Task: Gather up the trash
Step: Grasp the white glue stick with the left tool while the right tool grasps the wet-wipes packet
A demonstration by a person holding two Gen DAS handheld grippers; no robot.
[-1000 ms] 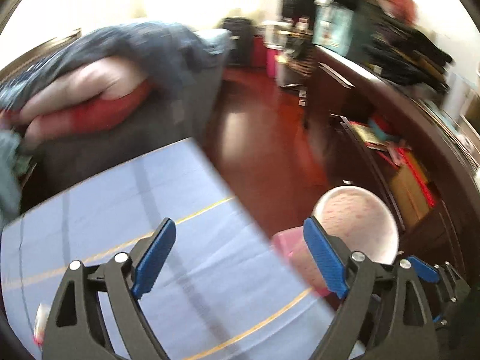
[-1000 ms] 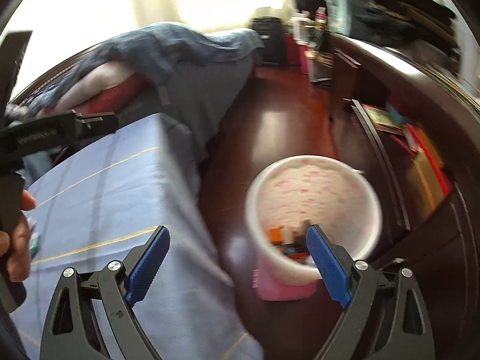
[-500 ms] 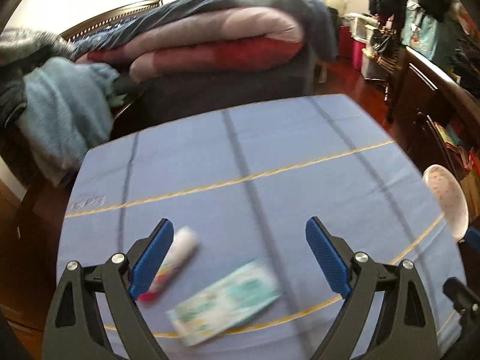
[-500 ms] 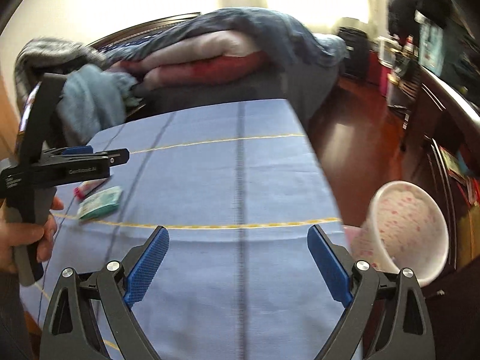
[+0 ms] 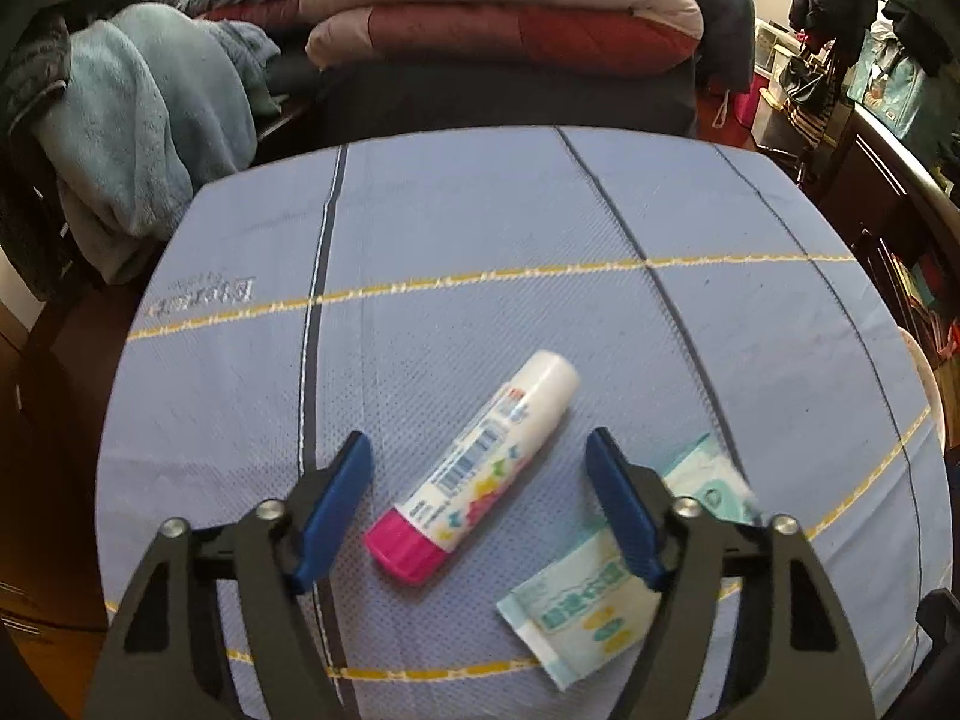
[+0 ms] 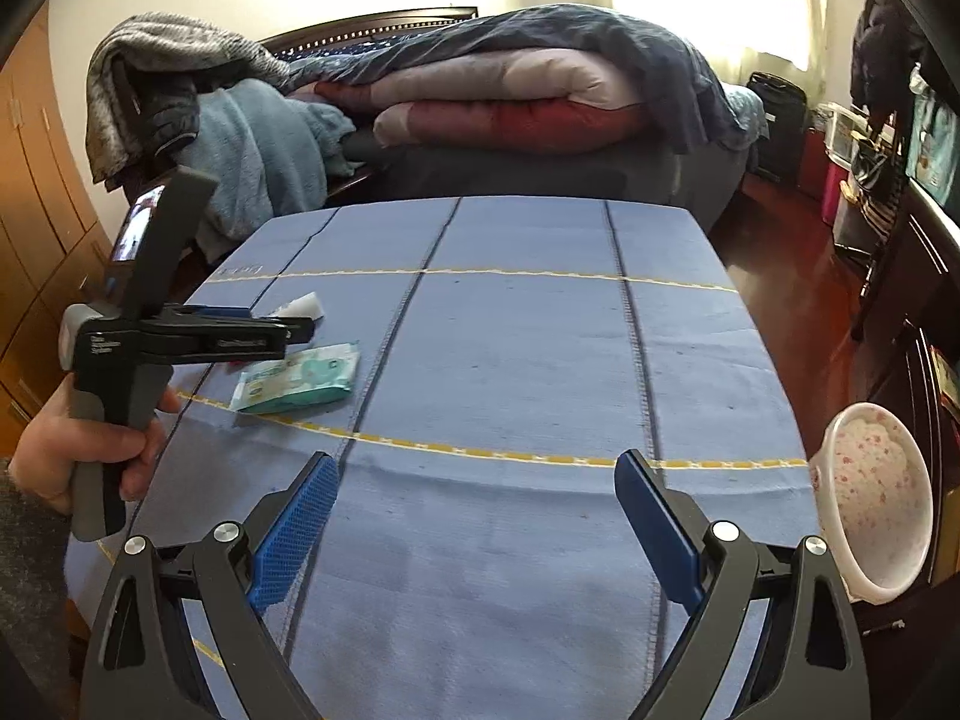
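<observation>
A white glue stick (image 5: 480,462) with a pink base lies on the blue tablecloth (image 5: 480,276). Beside it, to the right, lies a pale green tissue pack (image 5: 606,594). My left gripper (image 5: 477,444) hangs low over the glue stick with a blue pad on each side. Its jaws are closing and the pads are still apart from the stick. In the right wrist view a hand holds the left gripper (image 6: 300,327) over the glue stick's white end (image 6: 306,304), behind the tissue pack (image 6: 300,375). My right gripper (image 6: 477,468) stands open over bare cloth, holding nothing.
A pink-speckled white trash bin (image 6: 870,480) stands on the floor off the table's right edge. Behind the table is a bed with folded quilts (image 6: 510,102) and a pile of clothes (image 6: 258,138). A dark cabinet (image 6: 918,300) lines the right wall.
Both views swung from the bin and floor onto the table. The left gripper came down over the glue stick and its jaws narrowed around it. The right gripper moved left, still open.
</observation>
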